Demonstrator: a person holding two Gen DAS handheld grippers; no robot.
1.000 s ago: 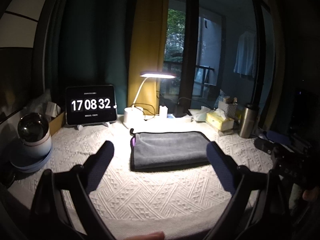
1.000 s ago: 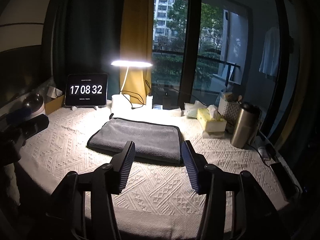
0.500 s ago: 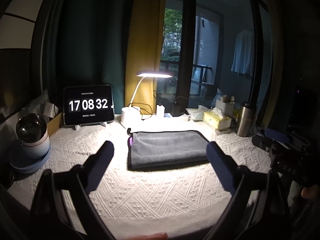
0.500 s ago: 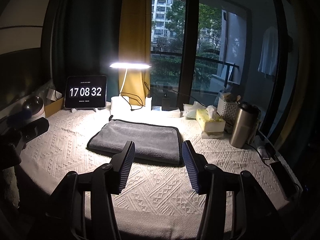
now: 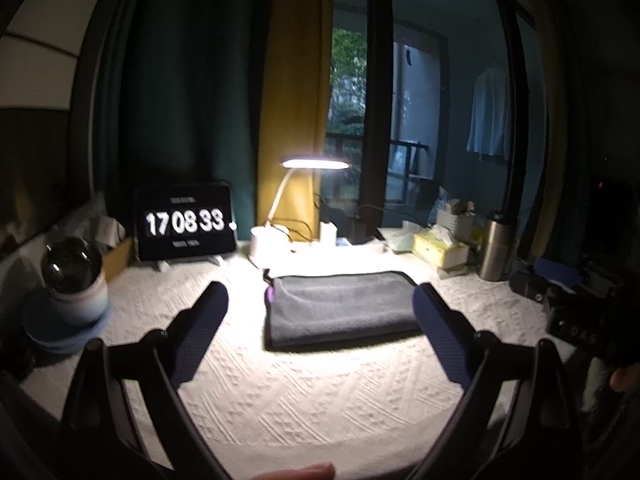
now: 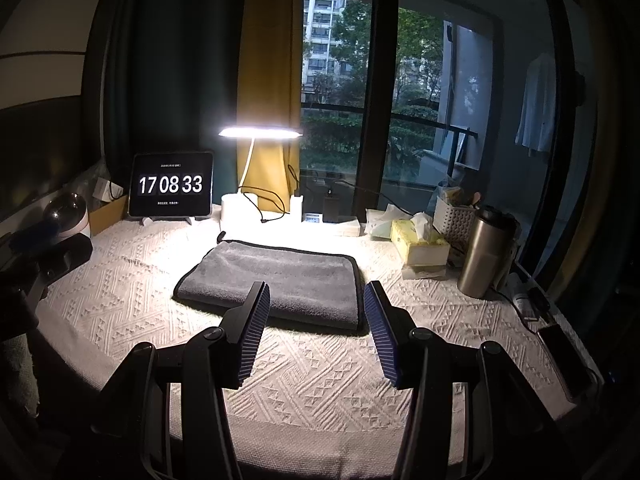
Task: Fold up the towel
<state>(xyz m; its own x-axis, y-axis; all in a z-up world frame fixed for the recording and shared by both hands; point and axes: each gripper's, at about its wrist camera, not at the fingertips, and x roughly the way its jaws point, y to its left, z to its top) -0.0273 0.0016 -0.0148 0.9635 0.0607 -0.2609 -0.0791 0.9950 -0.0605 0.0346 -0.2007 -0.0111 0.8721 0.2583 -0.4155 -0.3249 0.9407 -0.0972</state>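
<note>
A grey towel (image 5: 340,306) with black edging lies folded flat on the white textured tablecloth (image 5: 320,392), under the desk lamp; it also shows in the right wrist view (image 6: 280,280). My left gripper (image 5: 320,300) is open and empty, held above the table in front of the towel, not touching it. My right gripper (image 6: 316,296) is open and empty, just in front of the towel's near right edge. The left gripper's body shows at the left edge of the right wrist view (image 6: 44,256).
A tablet clock (image 5: 185,222) and lit lamp (image 5: 314,163) stand at the back. A round camera device (image 5: 72,276) is at the left. A tissue box (image 6: 418,244), basket (image 6: 456,216), steel tumbler (image 6: 482,254) and phone (image 6: 564,352) are at the right.
Both grippers have drawn back and up slightly from the towel. The clock has ticked from 17 08 32 to 17 08 33. The towel has not moved.
</note>
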